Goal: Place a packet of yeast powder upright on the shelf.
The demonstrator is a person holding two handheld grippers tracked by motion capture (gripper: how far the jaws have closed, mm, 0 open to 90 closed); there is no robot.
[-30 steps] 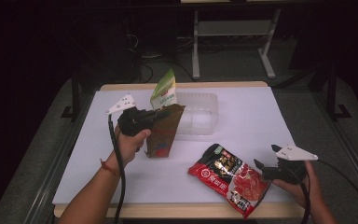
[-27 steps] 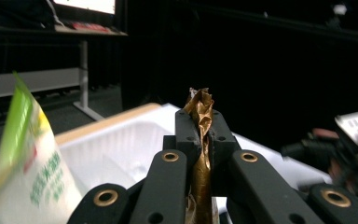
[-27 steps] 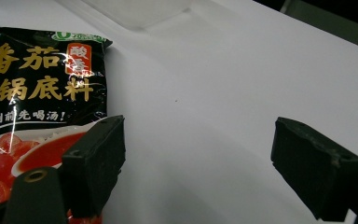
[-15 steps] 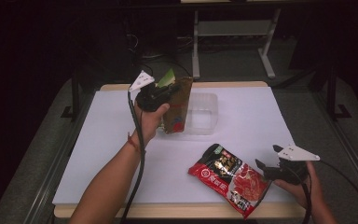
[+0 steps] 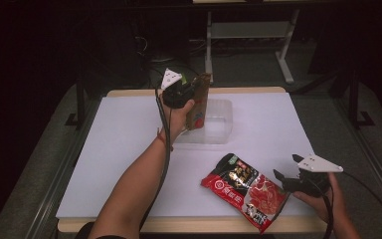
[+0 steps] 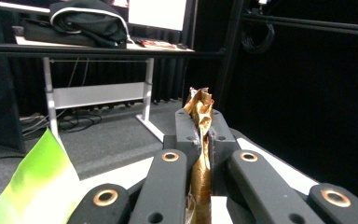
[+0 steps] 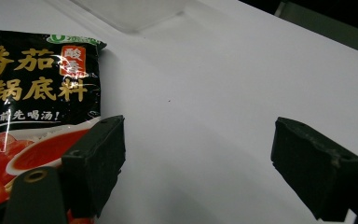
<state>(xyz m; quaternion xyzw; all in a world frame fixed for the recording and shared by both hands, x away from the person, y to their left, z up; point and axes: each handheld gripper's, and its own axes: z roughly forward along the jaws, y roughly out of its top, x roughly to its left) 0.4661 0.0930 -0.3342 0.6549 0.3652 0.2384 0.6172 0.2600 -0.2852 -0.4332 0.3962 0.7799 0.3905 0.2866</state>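
So we had the left gripper (image 5: 195, 89) up at about 12 o'clock on the table (image 5: 119, 149), clamped tight on the top edge of a brown-gold snack bag (image 5: 199, 102). In the left gripper view you could see the crinkled gold foil (image 6: 200, 140) squeezed right between the two black jaws, poking out past their tips, so yeah, that one was definitely pinched shut on the bag. The bag hung more or less upright, edge-on to the high camera, over the left end of a clear plastic container (image 5: 214, 122) that sat toward the far middle of the white tabletop. We couldn't tell if the bag's bottom was touching the container or just hovering over it. There was also a bit of green and white packaging (image 6: 37, 186) at 8 o'clock in the left gripper view, but we couldn't make out what it was attached to. Our right gripper (image 5: 284, 180) was parked down at 4 o'clock near the front edge of the table, jaws spread wide and holding nothing. A red and black soup-base packet (image 5: 246, 191) lay flat just to its left, with one jaw sitting right at the packet's edge in the right gripper view (image 7: 42, 93).
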